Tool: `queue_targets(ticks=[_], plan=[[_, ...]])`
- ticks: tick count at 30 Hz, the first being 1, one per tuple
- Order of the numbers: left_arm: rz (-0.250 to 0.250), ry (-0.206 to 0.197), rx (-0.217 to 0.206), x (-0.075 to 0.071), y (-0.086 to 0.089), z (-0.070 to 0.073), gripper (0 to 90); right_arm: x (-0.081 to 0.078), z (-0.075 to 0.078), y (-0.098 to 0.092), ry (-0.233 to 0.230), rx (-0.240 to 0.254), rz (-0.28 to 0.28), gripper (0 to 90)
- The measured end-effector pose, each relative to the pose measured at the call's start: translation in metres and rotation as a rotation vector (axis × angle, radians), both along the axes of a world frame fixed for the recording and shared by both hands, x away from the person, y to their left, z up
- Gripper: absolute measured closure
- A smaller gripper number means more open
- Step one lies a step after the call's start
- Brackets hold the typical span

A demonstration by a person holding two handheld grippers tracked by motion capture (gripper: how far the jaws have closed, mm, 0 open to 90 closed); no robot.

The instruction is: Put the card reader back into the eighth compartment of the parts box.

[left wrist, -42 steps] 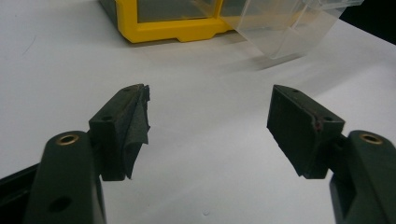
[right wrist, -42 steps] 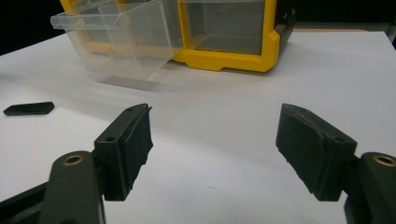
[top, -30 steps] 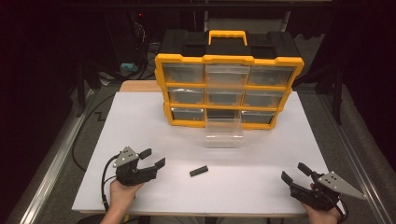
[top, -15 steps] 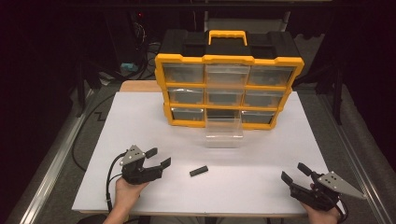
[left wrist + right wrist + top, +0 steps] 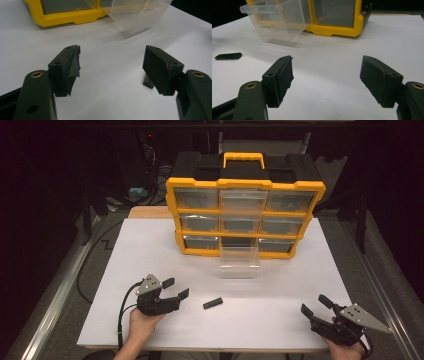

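A small flat black piece (image 5: 213, 303) lies on the white table (image 5: 150, 250), in front of the middle. My left gripper (image 5: 176, 288) hovers just to its left, open and holding nothing. In the left gripper view the black piece (image 5: 148, 83) peeks out from behind the right-hand jaw, and the left gripper (image 5: 112, 53) stands wide apart. My right gripper (image 5: 315, 304) rests near the front right corner, open and empty. From the right gripper view the black piece (image 5: 228, 56) lies far off to the left, beyond the right gripper (image 5: 327, 62).
A yellow and black drawer organizer (image 5: 245, 215) stands at the back of the table. A clear plastic drawer (image 5: 240, 262) sits pulled out from its bottom middle slot, tilted down onto the table; the clear drawer (image 5: 277, 20) and organizer frame (image 5: 67, 17) also appear close up.
My left gripper has moved to the right, closer to the black piece, still open. The right gripper has stayed where it was.
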State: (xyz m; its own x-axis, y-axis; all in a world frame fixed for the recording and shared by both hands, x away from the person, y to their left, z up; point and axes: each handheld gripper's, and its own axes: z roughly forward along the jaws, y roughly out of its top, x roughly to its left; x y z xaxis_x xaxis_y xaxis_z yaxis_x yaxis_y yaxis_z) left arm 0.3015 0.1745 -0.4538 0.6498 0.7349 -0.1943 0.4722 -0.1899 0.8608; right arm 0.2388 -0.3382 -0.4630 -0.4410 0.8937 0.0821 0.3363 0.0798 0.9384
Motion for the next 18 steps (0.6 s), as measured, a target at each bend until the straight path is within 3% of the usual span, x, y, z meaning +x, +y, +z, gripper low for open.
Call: queue_targets(ticks=[18], plan=[[-0.061,0.002,0.029,0.006,-0.024,0.004,31.2,0.0,0.0,0.0,0.006,0.0,0.0,26.4]])
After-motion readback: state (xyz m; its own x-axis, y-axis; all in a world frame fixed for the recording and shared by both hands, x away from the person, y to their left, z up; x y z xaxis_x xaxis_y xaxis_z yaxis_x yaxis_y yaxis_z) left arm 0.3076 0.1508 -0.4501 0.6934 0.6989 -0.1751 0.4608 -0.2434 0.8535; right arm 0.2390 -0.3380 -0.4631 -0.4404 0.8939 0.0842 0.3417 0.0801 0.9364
